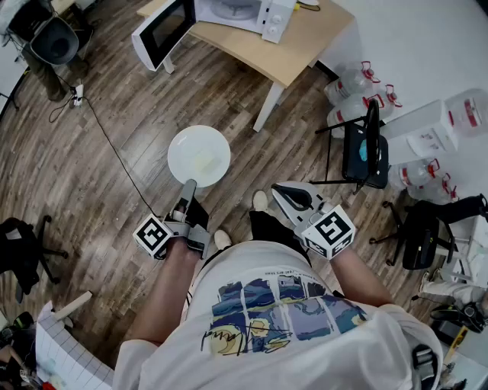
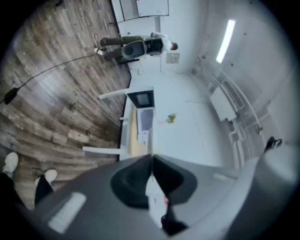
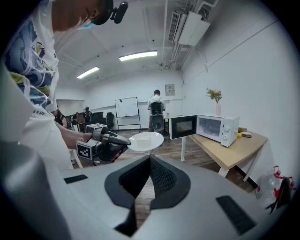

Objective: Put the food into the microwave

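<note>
A white round plate (image 1: 198, 156) with a pale block of food (image 1: 205, 162) on it hangs level over the wooden floor. My left gripper (image 1: 188, 185) is shut on the plate's near rim. In the left gripper view the rim (image 2: 154, 199) shows edge-on between the closed jaws. The right gripper view shows the plate (image 3: 146, 141) with the food (image 3: 142, 138) and the left gripper (image 3: 123, 141). My right gripper (image 1: 279, 189) is shut and holds nothing, to the right of the plate. The white microwave (image 1: 242, 14) stands on a light wooden table (image 1: 293, 47), its door (image 1: 162, 32) swung open.
A black folding chair (image 1: 365, 149) and several water bottles (image 1: 357, 90) stand right of the table. A black cable (image 1: 114, 152) runs across the floor on the left. Dark office chairs (image 1: 55, 42) are at the far left. A person (image 3: 156, 101) stands far back.
</note>
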Action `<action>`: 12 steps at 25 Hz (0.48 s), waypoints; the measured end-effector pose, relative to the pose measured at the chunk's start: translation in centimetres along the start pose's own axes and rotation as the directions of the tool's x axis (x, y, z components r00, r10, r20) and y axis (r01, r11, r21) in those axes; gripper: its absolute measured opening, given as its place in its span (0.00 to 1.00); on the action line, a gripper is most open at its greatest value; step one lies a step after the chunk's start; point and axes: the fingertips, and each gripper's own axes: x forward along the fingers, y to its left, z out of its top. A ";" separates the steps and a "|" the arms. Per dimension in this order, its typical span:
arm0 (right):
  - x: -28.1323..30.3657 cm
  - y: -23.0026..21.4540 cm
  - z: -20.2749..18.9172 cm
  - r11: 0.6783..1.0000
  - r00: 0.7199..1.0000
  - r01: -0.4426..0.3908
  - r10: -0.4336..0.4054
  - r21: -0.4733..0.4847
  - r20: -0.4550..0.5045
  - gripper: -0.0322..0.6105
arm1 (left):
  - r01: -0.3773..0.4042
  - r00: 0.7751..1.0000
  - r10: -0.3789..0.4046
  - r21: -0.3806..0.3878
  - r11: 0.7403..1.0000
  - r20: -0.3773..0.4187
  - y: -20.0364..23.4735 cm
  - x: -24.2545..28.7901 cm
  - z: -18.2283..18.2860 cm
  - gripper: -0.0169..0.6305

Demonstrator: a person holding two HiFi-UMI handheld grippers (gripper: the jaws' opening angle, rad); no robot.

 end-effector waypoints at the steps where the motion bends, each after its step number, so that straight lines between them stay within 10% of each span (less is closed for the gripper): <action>1: 0.1 -0.1 0.2 1.000 1.000 -0.004 0.004 -0.005 0.005 0.06 | 0.001 1.000 -0.001 0.005 1.000 0.002 -0.1 0.1 0.1 0.05; 12: -0.7 -8.0 1.8 0.999 0.997 -0.042 0.043 -0.024 0.058 0.06 | 0.012 1.000 -0.013 0.024 1.000 0.020 -1.9 6.7 -2.4 0.05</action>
